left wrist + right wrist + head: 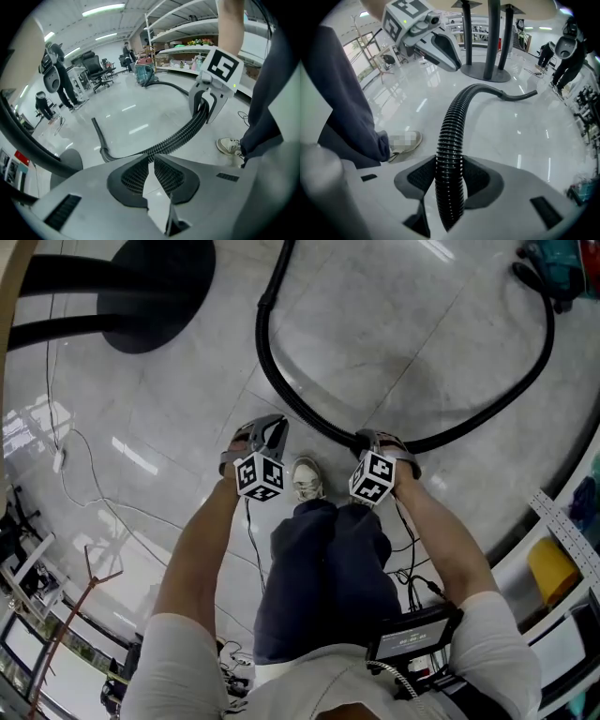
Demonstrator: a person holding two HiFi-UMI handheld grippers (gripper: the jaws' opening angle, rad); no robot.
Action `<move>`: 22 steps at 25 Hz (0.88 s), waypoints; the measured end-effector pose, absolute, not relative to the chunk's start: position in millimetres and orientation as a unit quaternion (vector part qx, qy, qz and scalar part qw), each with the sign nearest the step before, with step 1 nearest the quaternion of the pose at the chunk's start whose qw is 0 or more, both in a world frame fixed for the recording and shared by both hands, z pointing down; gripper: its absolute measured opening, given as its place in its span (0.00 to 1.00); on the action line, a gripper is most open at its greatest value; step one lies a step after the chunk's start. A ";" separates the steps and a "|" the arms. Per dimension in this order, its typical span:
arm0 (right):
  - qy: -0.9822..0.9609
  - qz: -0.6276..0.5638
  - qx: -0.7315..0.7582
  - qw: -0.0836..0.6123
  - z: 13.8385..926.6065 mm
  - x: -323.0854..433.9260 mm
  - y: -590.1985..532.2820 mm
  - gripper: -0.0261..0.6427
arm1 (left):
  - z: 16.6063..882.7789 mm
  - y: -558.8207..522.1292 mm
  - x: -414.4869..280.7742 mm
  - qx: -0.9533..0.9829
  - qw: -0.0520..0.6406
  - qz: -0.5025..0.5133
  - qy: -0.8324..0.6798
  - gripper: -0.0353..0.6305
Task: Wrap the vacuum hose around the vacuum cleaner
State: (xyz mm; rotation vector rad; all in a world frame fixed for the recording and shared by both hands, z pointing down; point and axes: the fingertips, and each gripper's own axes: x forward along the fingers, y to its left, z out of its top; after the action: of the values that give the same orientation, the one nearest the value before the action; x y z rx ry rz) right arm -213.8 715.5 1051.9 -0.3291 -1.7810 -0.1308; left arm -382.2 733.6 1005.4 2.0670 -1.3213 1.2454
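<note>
Forearms point(202, 549) extended downward; right tongs point(450, 161) grip hose point(451, 131); left tongs point(152, 161) closed.

No legible txt, brand or no. in any view. Cube point(260, 476) on left gripper point(269, 432) and cube point(373, 477) on right gripper point(373, 442): b/w square codes only, no chars. Waist-unit screen point(412, 638): illegible.

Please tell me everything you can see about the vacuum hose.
The vacuum hose is black, ribbed, apparently flexible plastic. It loops widely over the glossy floor, one end at the teal vacuum cleaner, the other a smooth rigid tube. The right tool is shut on a section held above the floor; the left tool, shut, holds nothing.
</note>
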 end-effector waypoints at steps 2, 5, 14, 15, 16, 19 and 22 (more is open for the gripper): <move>-0.775 -0.050 -0.151 0.611 1023.3 -212.0 716.4 0.30 | 990.7 732.1 -384.2 0.737 0.170 0.464 -0.461 0.09; -0.780 -0.037 -0.164 0.603 975.7 -206.0 718.9 0.30 | 964.6 731.9 -378.9 0.742 0.134 0.489 -0.438 0.13; -0.784 0.003 -0.214 0.582 841.7 -197.5 727.7 0.30 | 886.3 729.0 -357.4 0.754 0.035 0.529 -0.388 0.25; -0.784 0.007 -0.219 0.580 829.0 -196.9 727.5 0.30 | 879.4 728.6 -355.1 0.756 0.029 0.530 -0.383 0.26; -0.784 0.011 -0.224 0.578 816.4 -196.2 727.1 0.30 | 872.5 728.4 -351.6 0.760 0.022 0.531 -0.374 0.26; -0.784 0.027 -0.238 0.573 778.5 -193.7 724.7 0.30 | 852.3 729.8 -339.0 0.772 -0.001 0.532 -0.347 0.26; -0.787 0.045 -0.247 0.564 737.8 -191.0 721.6 0.30 | 828.6 732.5 -330.7 0.776 -0.008 0.534 -0.336 0.26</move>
State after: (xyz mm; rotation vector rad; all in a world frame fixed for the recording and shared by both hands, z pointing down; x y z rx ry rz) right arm -191.0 721.6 737.8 -0.5821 -1.8507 0.1052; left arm -330.7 732.5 828.6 2.4510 -1.0602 1.6863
